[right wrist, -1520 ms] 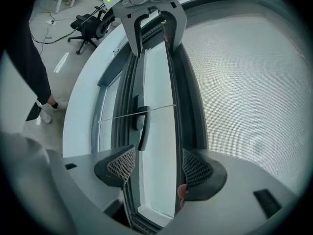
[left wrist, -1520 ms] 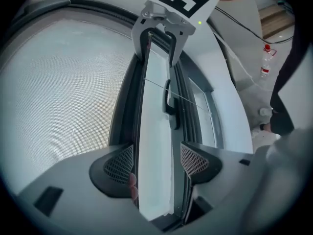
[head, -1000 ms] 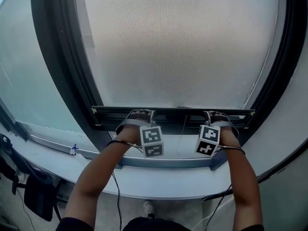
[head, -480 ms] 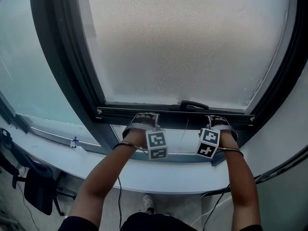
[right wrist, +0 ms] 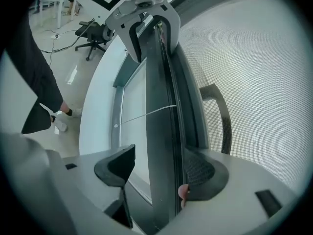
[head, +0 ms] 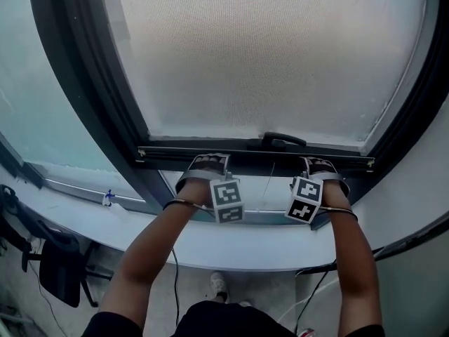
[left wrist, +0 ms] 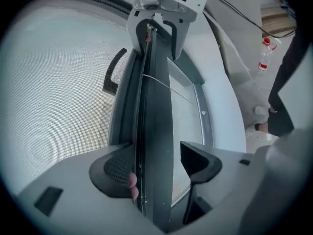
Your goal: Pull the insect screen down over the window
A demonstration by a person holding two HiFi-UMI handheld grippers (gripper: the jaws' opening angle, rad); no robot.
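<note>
The insect screen's grey mesh covers nearly the whole window. Its dark bottom bar hangs level, a little above the lower frame. My left gripper holds the bar's left part and my right gripper its right part. In the left gripper view the bar runs between the jaws of the left gripper, mesh-side pad pressed on it. The right gripper view shows the same: the bar sits in the right gripper. A thin pull cord hangs from the bar's middle.
A black window handle shows behind the mesh just above the bar. The white sill curves below my arms. A black office chair stands at the lower left. A plastic bottle sits on the floor.
The view has shifted, so the window handle now shows above the bar. Both grippers stay on the bar; it sits about as far above the lower frame as before.
</note>
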